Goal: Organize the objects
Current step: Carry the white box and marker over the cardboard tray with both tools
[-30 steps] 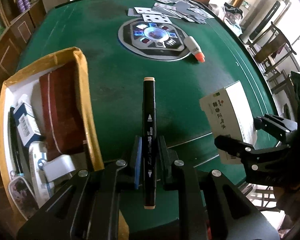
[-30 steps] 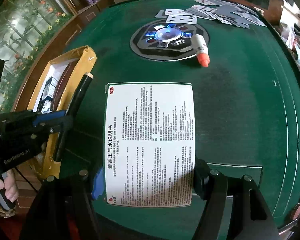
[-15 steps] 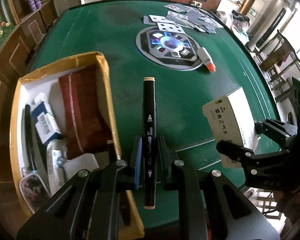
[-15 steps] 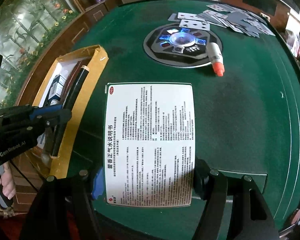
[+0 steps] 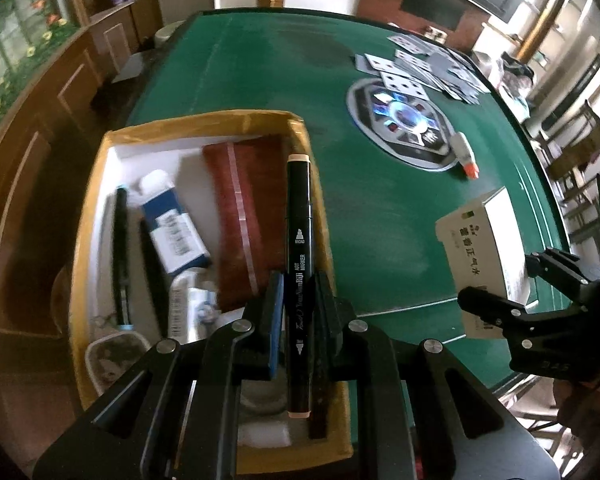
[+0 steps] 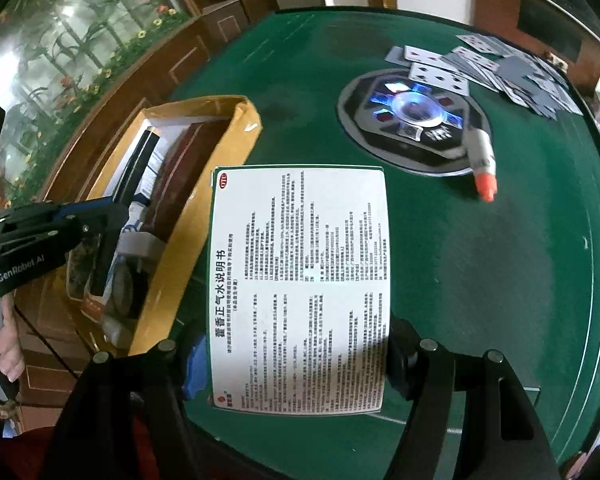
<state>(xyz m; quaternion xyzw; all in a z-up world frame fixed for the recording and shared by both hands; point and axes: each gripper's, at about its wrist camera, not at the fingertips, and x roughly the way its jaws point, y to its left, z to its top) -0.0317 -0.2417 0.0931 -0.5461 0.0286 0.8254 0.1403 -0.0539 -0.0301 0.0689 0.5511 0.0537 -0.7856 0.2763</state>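
**Marker above the box, carton held beside it**

Right now I have the left gripper (image 5: 296, 312) with its fingers clamped on a black art marker (image 5: 299, 264), which runs from 6 to 12 o'clock in the left wrist view. The marker hangs above the right-hand wall of the yellow cardboard box (image 5: 100, 168). Inside the box I see a dark red case (image 5: 240, 216), a blue and white packet (image 5: 176, 232) and a black pen (image 5: 120, 248) at 9 o'clock.

My right gripper (image 6: 300, 364) has its fingers clamped across a white medicine carton (image 6: 300, 288), printed face toward the camera, raised above the green counter (image 6: 480, 280). The box sits at 9 o'clock of the carton in that view.

Toward 1 o'clock a white tube with an orange cap (image 6: 482, 160) lies on the counter, touching the edge of a round dark console (image 6: 412, 116). Playing cards (image 6: 500, 68) are spread just beyond it.
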